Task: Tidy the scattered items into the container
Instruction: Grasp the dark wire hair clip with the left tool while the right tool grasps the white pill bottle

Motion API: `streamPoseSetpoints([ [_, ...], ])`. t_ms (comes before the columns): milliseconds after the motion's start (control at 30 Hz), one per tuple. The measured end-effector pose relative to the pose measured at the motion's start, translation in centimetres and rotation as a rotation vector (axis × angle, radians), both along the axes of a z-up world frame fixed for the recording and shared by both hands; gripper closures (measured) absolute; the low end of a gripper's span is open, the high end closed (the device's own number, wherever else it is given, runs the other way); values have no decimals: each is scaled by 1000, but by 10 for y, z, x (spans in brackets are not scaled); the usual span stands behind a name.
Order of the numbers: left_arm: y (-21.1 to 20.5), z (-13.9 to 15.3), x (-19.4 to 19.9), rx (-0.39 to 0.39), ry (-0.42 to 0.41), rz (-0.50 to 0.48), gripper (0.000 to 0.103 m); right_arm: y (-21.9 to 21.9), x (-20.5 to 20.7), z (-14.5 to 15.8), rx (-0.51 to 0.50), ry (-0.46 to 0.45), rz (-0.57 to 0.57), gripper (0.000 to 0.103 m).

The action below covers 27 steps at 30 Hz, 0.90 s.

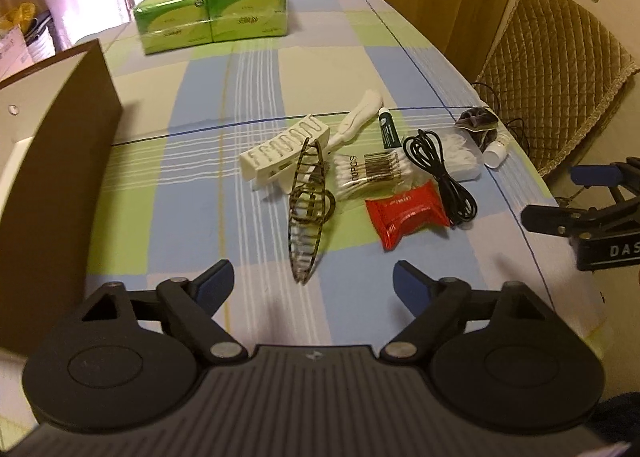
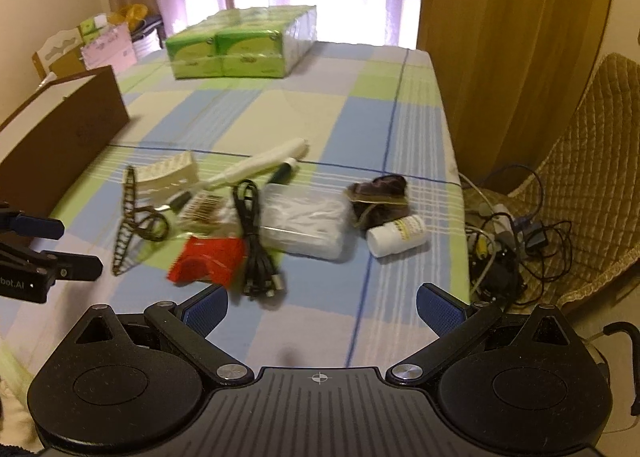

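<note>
The left gripper (image 1: 313, 281) hangs with its jaws apart and nothing between them, aimed at the tortoiseshell hair claw (image 1: 306, 213) that lies nearest on the checked cloth (image 1: 192, 185). The right gripper (image 2: 322, 303) is likewise spread wide and empty, just short of the coiled black cable (image 2: 256, 233) and the red packet (image 2: 208, 263).

The scattered things sit in one tight heap mid-table, and none is yet in the brown container (image 1: 56, 177), which stands at the left edge, apart from the heap.

The likeliest trouble is a muddled pick. The hair claw overlaps the white clip (image 1: 284, 149) and the clear bag of cotton swabs (image 1: 368, 173), so closing on it could drag a neighbour along or snag a tooth in the plastic. The claw is open-framed and springy, and it may twist out of the pads if caught off-centre. The cable lies across the clear plastic box (image 2: 304, 225) and would probably trail or uncoil when lifted. The white pill bottle (image 2: 396, 235) lies on its side near the right edge of the cloth; a nudge could roll it off toward the tangle of wires below.

Both grippers approach the same heap from close quarters and could collide. Far back, the green tissue pack (image 1: 212, 5) stands well clear.
</note>
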<state>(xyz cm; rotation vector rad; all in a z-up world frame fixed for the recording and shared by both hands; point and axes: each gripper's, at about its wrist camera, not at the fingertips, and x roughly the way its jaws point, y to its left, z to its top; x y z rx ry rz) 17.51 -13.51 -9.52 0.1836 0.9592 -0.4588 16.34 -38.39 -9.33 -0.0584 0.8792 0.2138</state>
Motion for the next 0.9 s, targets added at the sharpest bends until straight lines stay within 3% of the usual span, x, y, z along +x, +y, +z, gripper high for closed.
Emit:
streamPoseSetpoints([
  [300,-17,-22,28,20,16,-23,23,-26,28,-18,10,48,-42,0],
  [467,-23,-33,46,36,15,-38,30,-38,41,-24,17,63,-57,0],
  [600,-26,-39,58,21,25,-47,39,-43,49,-28,12,68,-56,0],
  [700,-30,-43,65,18,28,-59,56,-45,52,-30,10,64,-46,0],
  [800,-31,-43,68,12,27,-71,66,-46,55,-32,14,57,-26,0],
  [867,-32,-43,67,11,21,-83,79,-46,57,-33,17,51,-6,0],
  [900,-32,-43,67,11,20,-88,81,-47,58,-34,18,48,5,0],
])
